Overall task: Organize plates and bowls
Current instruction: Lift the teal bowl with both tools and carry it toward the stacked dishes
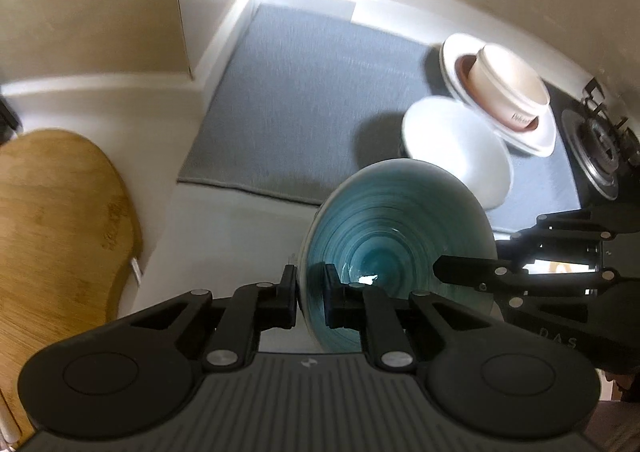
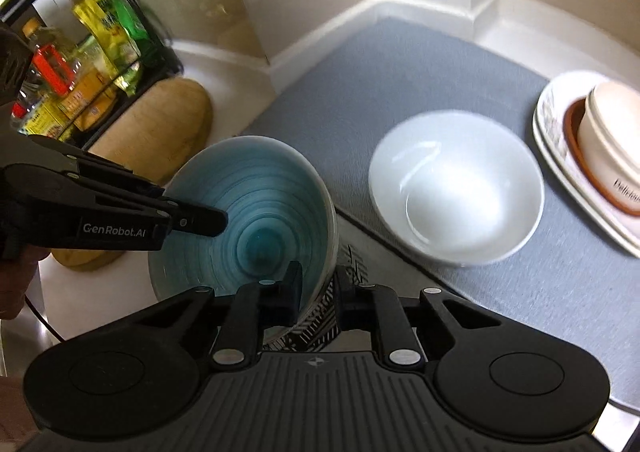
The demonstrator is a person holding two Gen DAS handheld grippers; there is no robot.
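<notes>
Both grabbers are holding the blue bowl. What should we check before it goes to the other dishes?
1. Left gripper pinching the blue bowl rim: ok.
2. Right gripper pinching the opposite rim: ok.
3. Bowl level: not ok, tilted.
4. White bowl empty for nesting: ok.
5. Free mat beside it: ok.
6. Plate stack steady: cannot tell.

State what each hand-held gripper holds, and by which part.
Both hold the teal bowl by its rim: left hand-held gripper on one side, right hand-held gripper on the opposite side.
</notes>
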